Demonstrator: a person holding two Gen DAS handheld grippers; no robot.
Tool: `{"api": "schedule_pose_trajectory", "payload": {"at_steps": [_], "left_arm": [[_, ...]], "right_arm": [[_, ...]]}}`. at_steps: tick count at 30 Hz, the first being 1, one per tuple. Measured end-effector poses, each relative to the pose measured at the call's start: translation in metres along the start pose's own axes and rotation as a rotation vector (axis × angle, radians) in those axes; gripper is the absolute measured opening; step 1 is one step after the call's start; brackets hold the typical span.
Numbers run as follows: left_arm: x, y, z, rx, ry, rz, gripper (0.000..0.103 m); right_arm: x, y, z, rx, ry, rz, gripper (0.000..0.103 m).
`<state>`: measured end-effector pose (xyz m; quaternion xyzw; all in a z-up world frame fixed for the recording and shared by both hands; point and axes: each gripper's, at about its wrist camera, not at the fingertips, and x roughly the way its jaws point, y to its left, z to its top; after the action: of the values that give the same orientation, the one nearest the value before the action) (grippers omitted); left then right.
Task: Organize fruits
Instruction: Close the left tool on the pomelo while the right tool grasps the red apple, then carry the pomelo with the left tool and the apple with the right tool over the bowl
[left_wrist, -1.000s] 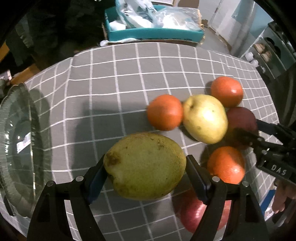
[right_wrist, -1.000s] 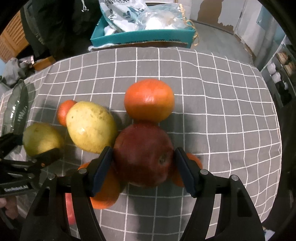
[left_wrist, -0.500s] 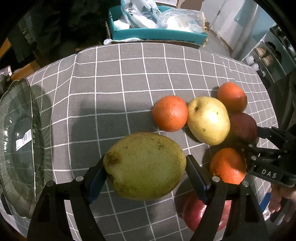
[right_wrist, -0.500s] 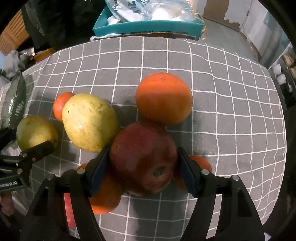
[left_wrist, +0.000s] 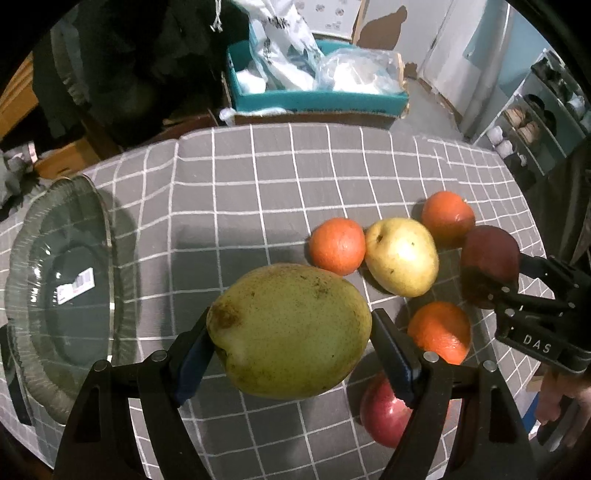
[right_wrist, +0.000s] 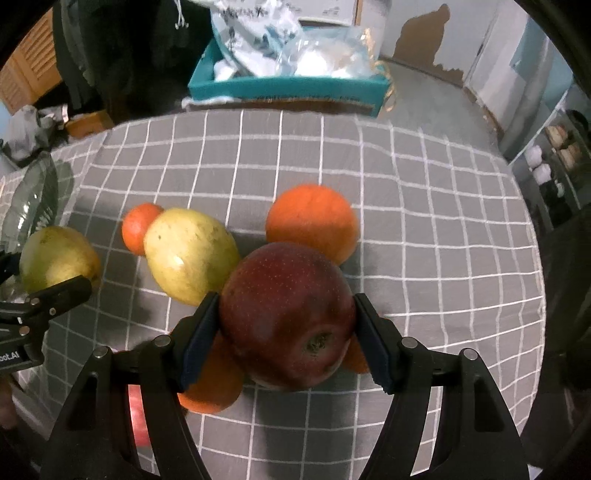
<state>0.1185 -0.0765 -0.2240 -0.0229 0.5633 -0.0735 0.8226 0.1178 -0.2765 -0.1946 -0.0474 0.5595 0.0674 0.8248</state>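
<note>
My left gripper (left_wrist: 291, 343) is shut on a green pear (left_wrist: 288, 328) and holds it above the grey checked tablecloth (left_wrist: 258, 177). My right gripper (right_wrist: 286, 332) is shut on a dark red apple (right_wrist: 288, 314), lifted over the fruit pile; that apple also shows in the left wrist view (left_wrist: 487, 258). On the cloth lie a yellow pear (left_wrist: 400, 256), three oranges (left_wrist: 337, 245) (left_wrist: 447, 218) (left_wrist: 439, 330) and a red apple (left_wrist: 384, 413). A clear glass plate (left_wrist: 59, 295) sits at the table's left.
A teal box (left_wrist: 314, 99) with plastic bags stands beyond the table's far edge. Shelves with jars (left_wrist: 535, 122) are at the far right. Dark clothing and wooden furniture (right_wrist: 29, 77) lie beyond the left edge.
Both grippers have risen with their fruit; the table looks smaller and farther. The red apple has lifted clear of the oranges. The glass plate shows more fully in the left wrist view.
</note>
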Motion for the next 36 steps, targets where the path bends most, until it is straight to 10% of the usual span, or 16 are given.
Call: {"api": "schedule_pose_trajectory", "payload": {"at_steps": [36], "left_arm": [[-0.144, 0.023, -0.008, -0.019, -0.328, 0.039, 0.082]], "right_arm": [[-0.137, 0.031, 0.006, -0.051, -0.323, 0.014, 0.071]]}}
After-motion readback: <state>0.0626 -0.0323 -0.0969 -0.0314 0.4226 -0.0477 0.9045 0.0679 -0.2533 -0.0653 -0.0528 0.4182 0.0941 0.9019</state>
